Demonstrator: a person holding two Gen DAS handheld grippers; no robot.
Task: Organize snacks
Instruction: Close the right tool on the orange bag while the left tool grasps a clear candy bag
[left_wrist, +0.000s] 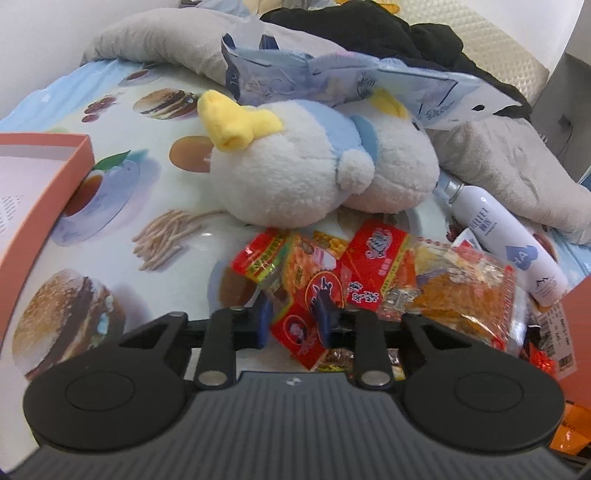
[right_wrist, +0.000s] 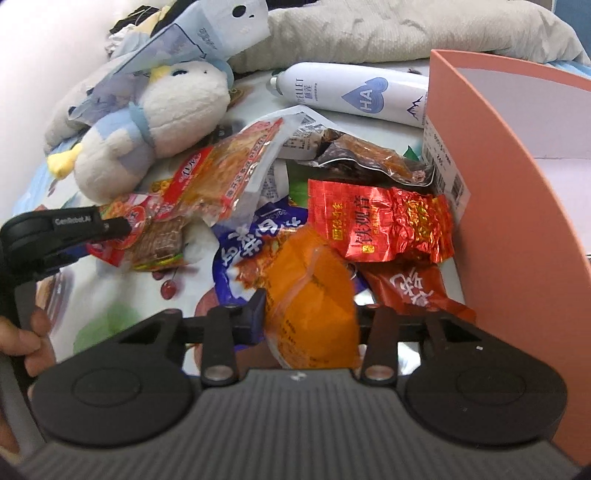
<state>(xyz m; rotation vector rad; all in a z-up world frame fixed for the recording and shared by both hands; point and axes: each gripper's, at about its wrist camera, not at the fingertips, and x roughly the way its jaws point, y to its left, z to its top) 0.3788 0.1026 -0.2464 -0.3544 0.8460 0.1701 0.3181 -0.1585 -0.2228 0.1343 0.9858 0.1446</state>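
A heap of snack packets (left_wrist: 373, 266) lies on a bedsheet printed with food pictures. In the left wrist view my left gripper (left_wrist: 293, 317) is shut on a small red snack packet (left_wrist: 295, 328) at the heap's near edge. The right wrist view shows that gripper (right_wrist: 123, 226) from the side, at the pile's left end. My right gripper (right_wrist: 308, 319) is shut on an orange snack packet (right_wrist: 310, 295), which sits on a purple-blue packet (right_wrist: 255, 236). A red foil tea packet (right_wrist: 380, 225) lies just beyond it.
An open salmon-coloured box (right_wrist: 517, 221) stands right of the pile; a matching tray (left_wrist: 37, 184) lies at the left. A plush bird (left_wrist: 295, 166), a white spray bottle (left_wrist: 509, 236), a pale blue bag (left_wrist: 332, 77) and grey bedding crowd the far side. A person's hand (right_wrist: 33, 343) is at the lower left.
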